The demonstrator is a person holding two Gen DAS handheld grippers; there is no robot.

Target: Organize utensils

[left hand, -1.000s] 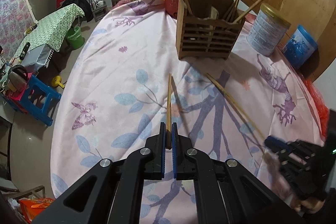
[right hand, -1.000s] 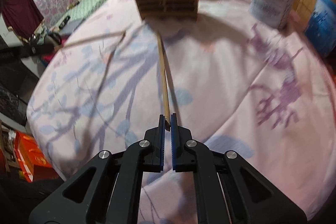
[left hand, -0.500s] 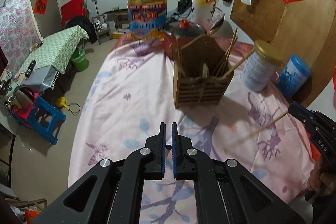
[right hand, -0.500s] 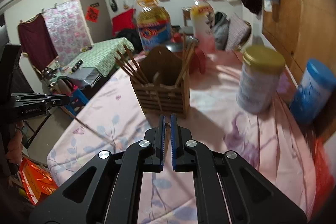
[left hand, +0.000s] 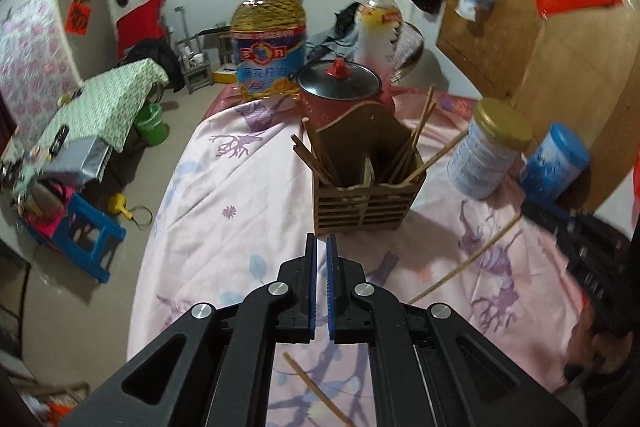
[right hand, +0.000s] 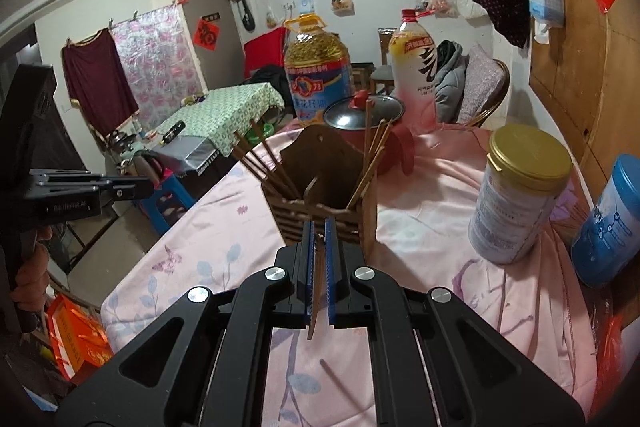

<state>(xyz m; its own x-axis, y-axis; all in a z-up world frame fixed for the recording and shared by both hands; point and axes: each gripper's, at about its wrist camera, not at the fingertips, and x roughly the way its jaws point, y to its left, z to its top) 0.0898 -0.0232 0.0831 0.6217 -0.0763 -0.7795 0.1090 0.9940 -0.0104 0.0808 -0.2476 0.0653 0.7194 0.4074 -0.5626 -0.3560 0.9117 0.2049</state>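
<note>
A slatted wooden holder with several chopsticks in both compartments stands on the pink floral tablecloth. My left gripper hovers above the cloth in front of the holder, jaws shut. A tan chopstick slants down beneath it, and the pinch itself is hidden. My right gripper is shut on a brown chopstick that hangs down between its pads. In the left wrist view the right gripper sits at the right with its chopstick slanting down-left. The left gripper shows at the far left of the right wrist view.
Behind the holder stand a red pot with a glass lid, a large oil bottle and a drink bottle. A gold-lidded tin and a blue canister stand to the right. The table edge drops to the floor on the left.
Both grippers have risen off the cloth with their chopsticks. The chopsticks, which pointed forward along the table, now hang down. Both views have tilted up toward the holder.
</note>
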